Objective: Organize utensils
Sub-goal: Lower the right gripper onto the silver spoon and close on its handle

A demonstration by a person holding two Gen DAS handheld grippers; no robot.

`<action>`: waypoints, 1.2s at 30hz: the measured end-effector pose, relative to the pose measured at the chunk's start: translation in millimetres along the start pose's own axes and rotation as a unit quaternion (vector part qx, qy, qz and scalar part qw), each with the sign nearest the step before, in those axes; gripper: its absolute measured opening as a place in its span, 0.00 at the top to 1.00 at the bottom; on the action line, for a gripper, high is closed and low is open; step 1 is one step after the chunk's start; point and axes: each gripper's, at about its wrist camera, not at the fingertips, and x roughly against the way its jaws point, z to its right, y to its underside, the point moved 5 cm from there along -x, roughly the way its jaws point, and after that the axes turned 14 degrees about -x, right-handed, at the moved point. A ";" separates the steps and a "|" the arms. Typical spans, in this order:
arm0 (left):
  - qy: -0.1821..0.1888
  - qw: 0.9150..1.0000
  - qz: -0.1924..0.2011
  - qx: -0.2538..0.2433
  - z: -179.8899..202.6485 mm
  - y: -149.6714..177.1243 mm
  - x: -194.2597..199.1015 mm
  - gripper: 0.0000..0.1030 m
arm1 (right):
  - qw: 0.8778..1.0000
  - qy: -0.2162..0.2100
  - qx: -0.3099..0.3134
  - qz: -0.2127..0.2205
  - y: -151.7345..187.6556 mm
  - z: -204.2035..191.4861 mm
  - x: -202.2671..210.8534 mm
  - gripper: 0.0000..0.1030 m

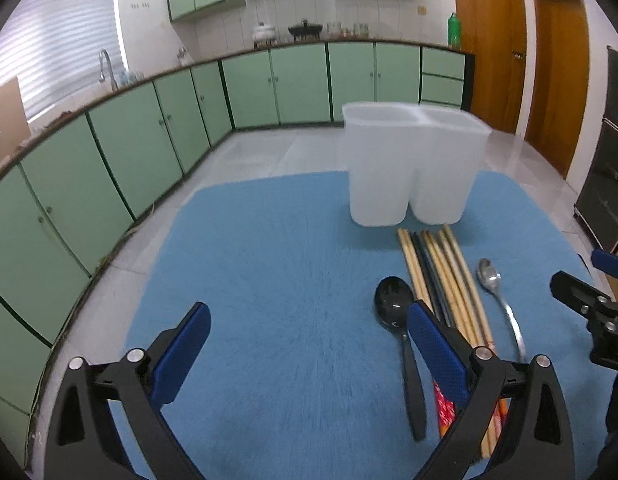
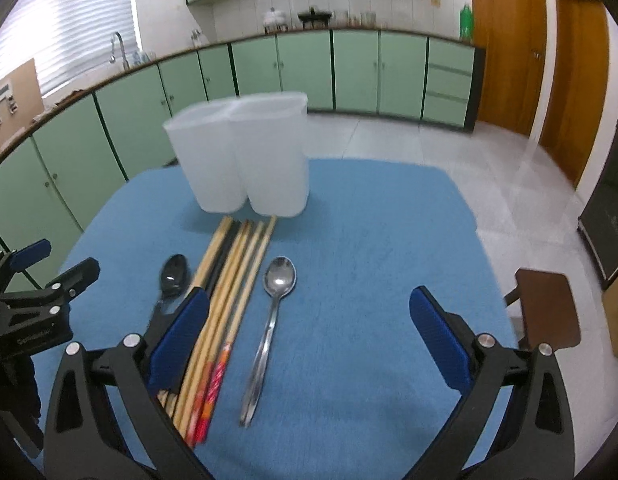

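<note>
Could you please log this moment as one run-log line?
left gripper: open | right gripper: open | chopsticks, black spoon, metal spoon: on mat | holder: upright

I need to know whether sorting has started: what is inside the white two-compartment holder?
Nothing rises above the rim of the white holder; its frosted walls hide the bottom. The chopsticks, metal spoon and black spoon lie on the blue mat.

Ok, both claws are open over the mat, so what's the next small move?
Probably lower the right claw onto the metal spoon: it lies alone between the open fingers, apart from the chopsticks, and the white two-compartment holder stands just beyond.
</note>
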 end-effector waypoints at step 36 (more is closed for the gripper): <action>0.080 0.993 -0.080 -0.022 38.8 4.1 -64.0 0.12 | 0.998 -0.003 0.028 -0.064 3.8 -9.0 -66.5 0.73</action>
